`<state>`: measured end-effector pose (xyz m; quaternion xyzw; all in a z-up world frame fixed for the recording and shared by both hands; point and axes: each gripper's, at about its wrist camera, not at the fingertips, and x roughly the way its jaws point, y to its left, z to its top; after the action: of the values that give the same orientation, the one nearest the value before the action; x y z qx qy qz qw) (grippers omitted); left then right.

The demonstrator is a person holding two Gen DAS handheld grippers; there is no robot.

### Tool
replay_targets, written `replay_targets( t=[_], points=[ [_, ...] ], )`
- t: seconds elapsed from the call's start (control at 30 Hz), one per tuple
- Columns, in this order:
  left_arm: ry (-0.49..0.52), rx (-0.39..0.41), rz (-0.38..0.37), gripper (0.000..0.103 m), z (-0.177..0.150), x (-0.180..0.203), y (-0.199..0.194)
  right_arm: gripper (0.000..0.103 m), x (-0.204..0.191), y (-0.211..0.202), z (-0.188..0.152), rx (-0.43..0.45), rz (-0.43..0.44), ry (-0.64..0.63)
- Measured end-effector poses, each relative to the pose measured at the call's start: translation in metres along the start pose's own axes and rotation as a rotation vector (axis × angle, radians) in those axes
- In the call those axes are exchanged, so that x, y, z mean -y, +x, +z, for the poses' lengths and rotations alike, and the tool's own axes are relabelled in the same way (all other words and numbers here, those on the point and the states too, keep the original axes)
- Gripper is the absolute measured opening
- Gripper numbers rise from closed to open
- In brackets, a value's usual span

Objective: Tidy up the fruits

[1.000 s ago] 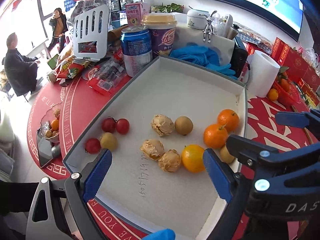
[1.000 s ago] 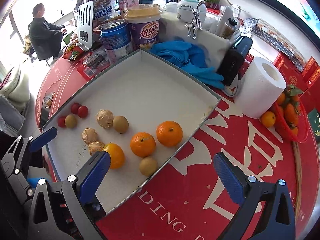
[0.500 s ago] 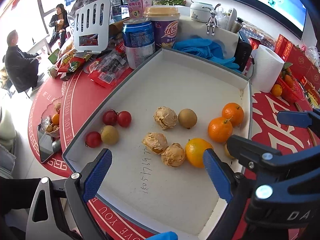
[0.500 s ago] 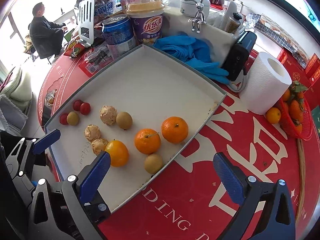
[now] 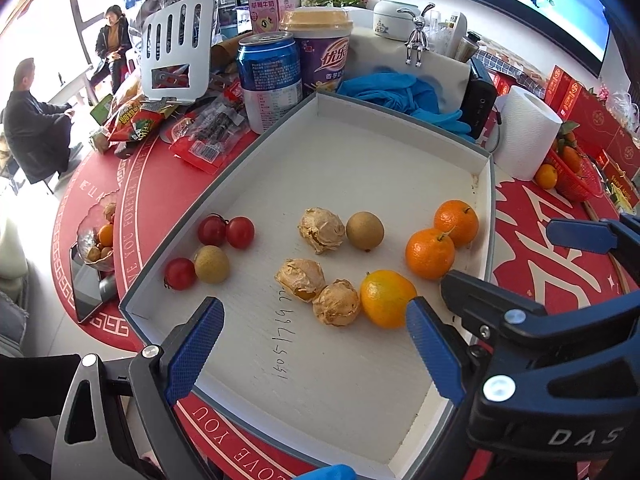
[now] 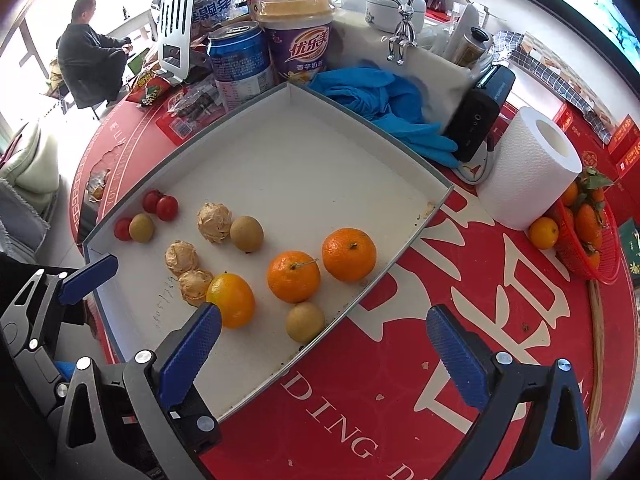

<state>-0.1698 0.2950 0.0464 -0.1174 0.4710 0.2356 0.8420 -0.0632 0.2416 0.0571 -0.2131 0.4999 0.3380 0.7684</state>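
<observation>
Both claws are spread wide and hold nothing. Left claw (image 5: 312, 344) hovers over the near part of the white tray (image 5: 360, 152), and right claw (image 6: 324, 344) hovers over the tray's near right edge and the red counter (image 6: 440, 352). Inside the tray lie three cherry tomatoes (image 5: 226, 232), three husked fruits (image 5: 320, 230), three small brown round fruits (image 5: 365, 231), two mandarins (image 6: 348, 254) touching each other, and one smooth orange fruit (image 6: 232, 300) just beside a husked one. A paper roll (image 6: 528, 168) stands near a red basket (image 6: 588, 248) of oranges.
</observation>
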Motion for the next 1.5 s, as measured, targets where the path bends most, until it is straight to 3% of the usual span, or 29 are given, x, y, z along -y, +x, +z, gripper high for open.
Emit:
replay_targets(
  t=[1.23,1.5],
  points=[
    [-0.012,-0.020,0.002,0.094,-0.0012,-0.0017,0.0063,0.103,0.0001,0.0017,-0.0010,0.002,-0.016,-0.005],
    [-0.008,-0.019,0.001,0.094,-0.0005,-0.0007,0.0067,0.103,0.0007,0.0025,-0.0010,0.011,-0.052,-0.008]
  ],
)
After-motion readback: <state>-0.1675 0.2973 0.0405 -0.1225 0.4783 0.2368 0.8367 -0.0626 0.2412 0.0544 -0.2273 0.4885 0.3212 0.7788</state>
